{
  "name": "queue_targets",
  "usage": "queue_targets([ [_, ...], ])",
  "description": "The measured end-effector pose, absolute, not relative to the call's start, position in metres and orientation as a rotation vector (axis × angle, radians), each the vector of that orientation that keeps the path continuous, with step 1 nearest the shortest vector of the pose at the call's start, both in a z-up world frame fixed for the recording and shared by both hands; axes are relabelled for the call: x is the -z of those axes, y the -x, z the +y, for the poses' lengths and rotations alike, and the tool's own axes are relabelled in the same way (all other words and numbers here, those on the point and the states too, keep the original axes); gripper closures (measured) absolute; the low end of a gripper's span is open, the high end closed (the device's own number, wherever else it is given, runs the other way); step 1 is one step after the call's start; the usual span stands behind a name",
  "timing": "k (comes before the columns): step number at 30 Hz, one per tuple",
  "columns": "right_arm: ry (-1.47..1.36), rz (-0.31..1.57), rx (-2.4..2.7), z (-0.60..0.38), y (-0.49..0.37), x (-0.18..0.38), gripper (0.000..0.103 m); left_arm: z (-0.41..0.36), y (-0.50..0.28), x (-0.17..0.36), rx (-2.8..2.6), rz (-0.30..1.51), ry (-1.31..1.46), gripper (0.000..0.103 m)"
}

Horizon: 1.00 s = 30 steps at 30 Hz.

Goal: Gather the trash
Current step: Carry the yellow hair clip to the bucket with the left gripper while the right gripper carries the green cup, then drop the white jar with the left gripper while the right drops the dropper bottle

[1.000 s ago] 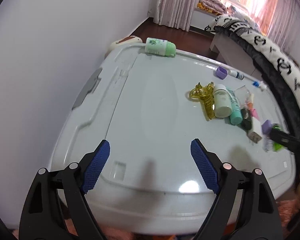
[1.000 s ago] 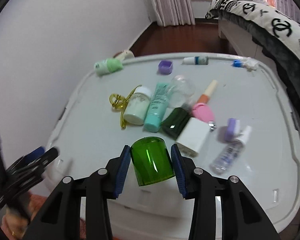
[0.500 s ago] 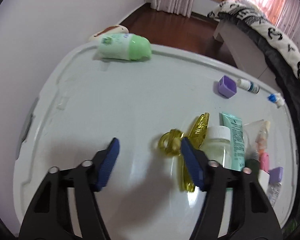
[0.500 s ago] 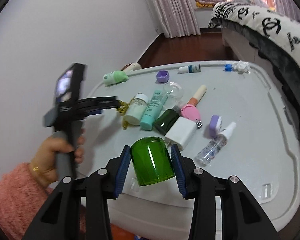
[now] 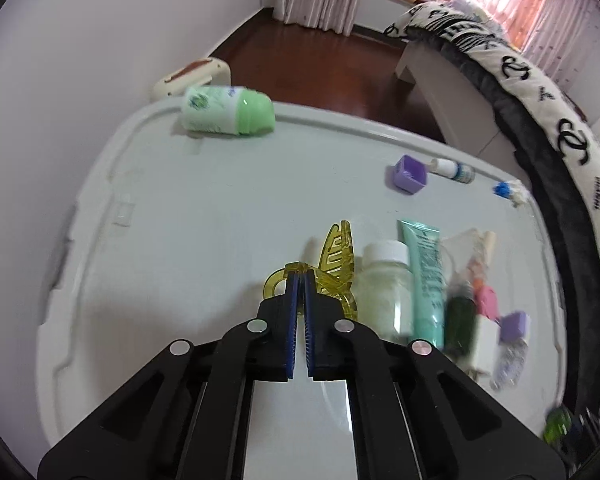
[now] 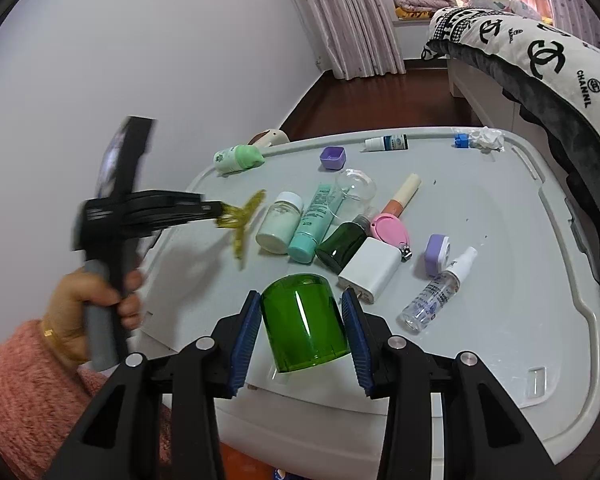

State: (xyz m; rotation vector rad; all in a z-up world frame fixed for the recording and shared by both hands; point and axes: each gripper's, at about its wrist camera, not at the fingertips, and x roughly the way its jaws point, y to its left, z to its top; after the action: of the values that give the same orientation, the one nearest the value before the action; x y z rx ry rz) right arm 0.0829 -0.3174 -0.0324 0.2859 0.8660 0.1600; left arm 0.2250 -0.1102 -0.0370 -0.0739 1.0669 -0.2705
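We see our left gripper [image 5: 299,280] clamped on the handle end of the yellow hair claw clip [image 5: 332,268], which rests on the pale grey storage-bin lid [image 5: 204,208]; a second ago these jaws stood wide over bare lid near its front edge, well away from the clip. Our right gripper [image 6: 305,324] grips a green translucent cup [image 6: 303,322], mouth toward the camera, held above the lid's near edge as it was a second ago.

Just right of the clip lie a white-capped jar [image 6: 279,222], a teal tube [image 6: 311,222], a dark green bottle [image 6: 342,245], a white charger block [image 6: 370,268], a pink nail clipper [image 6: 390,232], an orange-and-cream tube [image 6: 400,196] and a clear round container [image 6: 354,188]. The jar crowds the clip's right side. Farther right lie a small purple cap [image 6: 436,254] and a clear spray bottle [image 6: 440,290]. At the far edge sit a green roll-on bottle [image 5: 228,110], a purple square cap [image 5: 408,172], a small dropper bottle [image 5: 452,169] and crumpled paper with a blue bit [image 6: 480,138].

The blanket [image 6: 548,56] on the bed reads "CHANNL"; the bottle labels are too small to read.
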Motion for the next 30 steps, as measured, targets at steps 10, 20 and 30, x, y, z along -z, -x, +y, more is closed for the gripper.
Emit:
queue_targets([
  [10,-0.271,0.835,-0.177,-0.297,-0.037,0.008,0.062,-0.090,-0.084,-0.003,0.437,1.103,-0.127,0.100],
  [20,-0.282,1.117,-0.216,-0.260,0.036,0.059,0.062,-0.097,0.023,0.069,0.568,1.336,-0.246,0.100],
  [30,-0.363,1.219,-0.095,-0.273,0.040,0.083,0.038,-0.095,0.028,0.092,0.497,1.345,-0.171,0.036],
])
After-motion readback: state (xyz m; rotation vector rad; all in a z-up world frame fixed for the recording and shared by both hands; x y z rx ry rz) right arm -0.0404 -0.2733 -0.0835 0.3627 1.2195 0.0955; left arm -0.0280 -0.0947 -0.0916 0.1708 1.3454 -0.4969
